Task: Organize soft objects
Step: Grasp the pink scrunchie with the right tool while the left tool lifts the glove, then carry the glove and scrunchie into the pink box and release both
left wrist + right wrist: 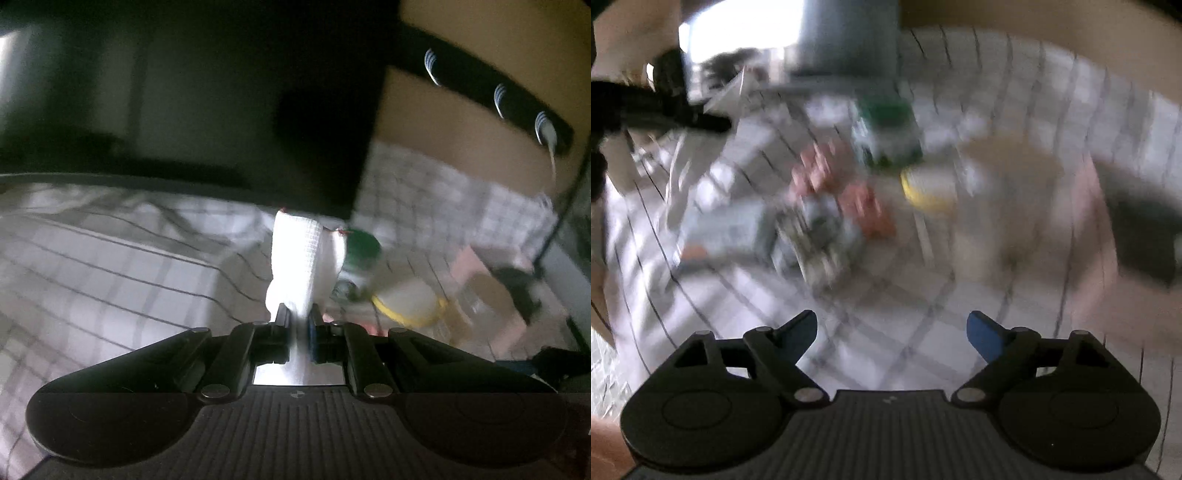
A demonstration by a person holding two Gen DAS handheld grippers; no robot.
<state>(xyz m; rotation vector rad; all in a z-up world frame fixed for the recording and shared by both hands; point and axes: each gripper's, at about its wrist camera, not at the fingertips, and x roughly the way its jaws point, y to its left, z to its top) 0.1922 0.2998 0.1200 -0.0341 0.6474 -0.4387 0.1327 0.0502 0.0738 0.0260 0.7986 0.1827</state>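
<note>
Your left gripper [298, 314] is clamped tight on a white waffle-weave cloth [297, 258], which stands up bunched at the centre of the left wrist view. You have it by one end, probably so the rest hangs free and comes clear of the clutter as one piece. Below it lies a white sheet with thin dark check lines [122, 266]; whether that covers a bed or a counter you cannot tell.

Your right gripper [891, 330] is spread wide with nothing between its blue pads [984, 334], hanging over the same checked surface, seemingly ready for the next item.

Right of the cloth sit a green-capped container [360, 258] and a white tub with a yellow rim [410, 301]. Motion blur makes every label unreadable; no brand or writing can be made out in either view.
</note>
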